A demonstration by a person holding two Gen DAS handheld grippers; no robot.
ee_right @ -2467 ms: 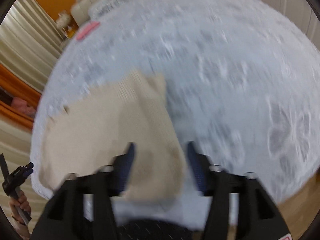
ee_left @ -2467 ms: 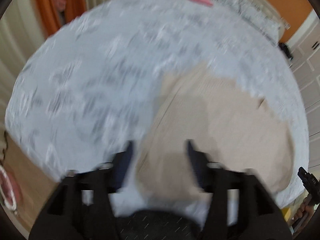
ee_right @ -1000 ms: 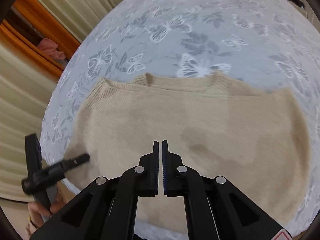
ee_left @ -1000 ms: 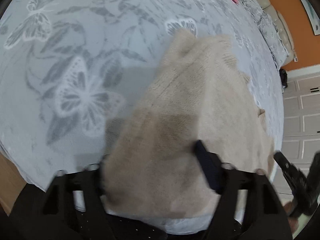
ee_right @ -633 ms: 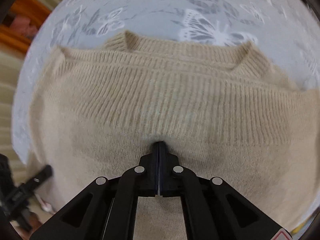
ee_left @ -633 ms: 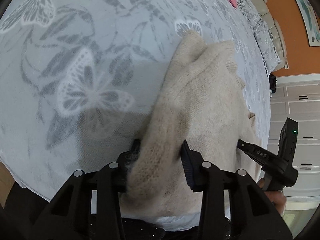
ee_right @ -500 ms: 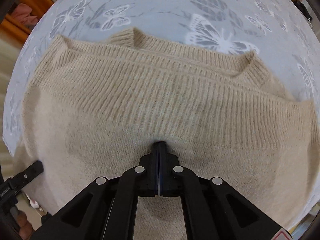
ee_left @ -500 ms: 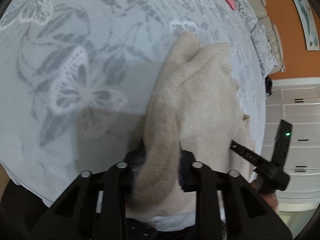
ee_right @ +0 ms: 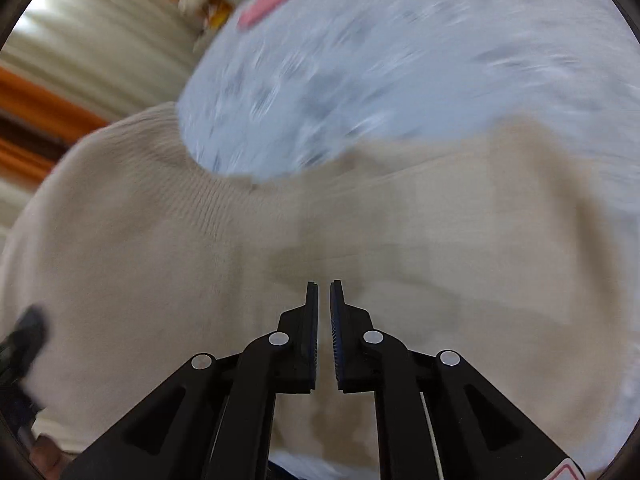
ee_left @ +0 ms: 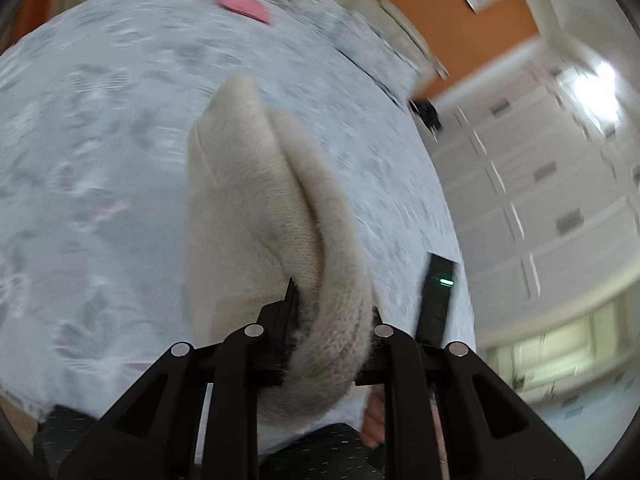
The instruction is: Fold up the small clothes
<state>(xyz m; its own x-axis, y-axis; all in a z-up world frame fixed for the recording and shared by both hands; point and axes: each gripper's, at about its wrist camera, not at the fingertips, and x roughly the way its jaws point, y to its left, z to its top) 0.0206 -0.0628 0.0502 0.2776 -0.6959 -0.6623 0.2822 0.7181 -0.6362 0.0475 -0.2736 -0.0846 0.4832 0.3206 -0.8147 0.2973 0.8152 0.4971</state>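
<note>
A beige knit sweater lies on the butterfly-print bedspread, with one side lifted off it in a long fold. My left gripper has that fold bunched between its fingers, and its jaws are closing on it. In the right wrist view the sweater spreads wide under my right gripper. That gripper's jaws are opening, with a narrow gap and nothing between them. Both views are blurred by motion.
A pink item lies far back on the bedspread. In the left wrist view the other gripper's body and a hand are to the right. White wardrobe doors stand beyond the bed, with curtains on the other side.
The left gripper closed on the sweater's edge and rose, pulling that side up into a fold. The right gripper, shut and pressed on the sweater, moved sideways and its jaws parted slightly.
</note>
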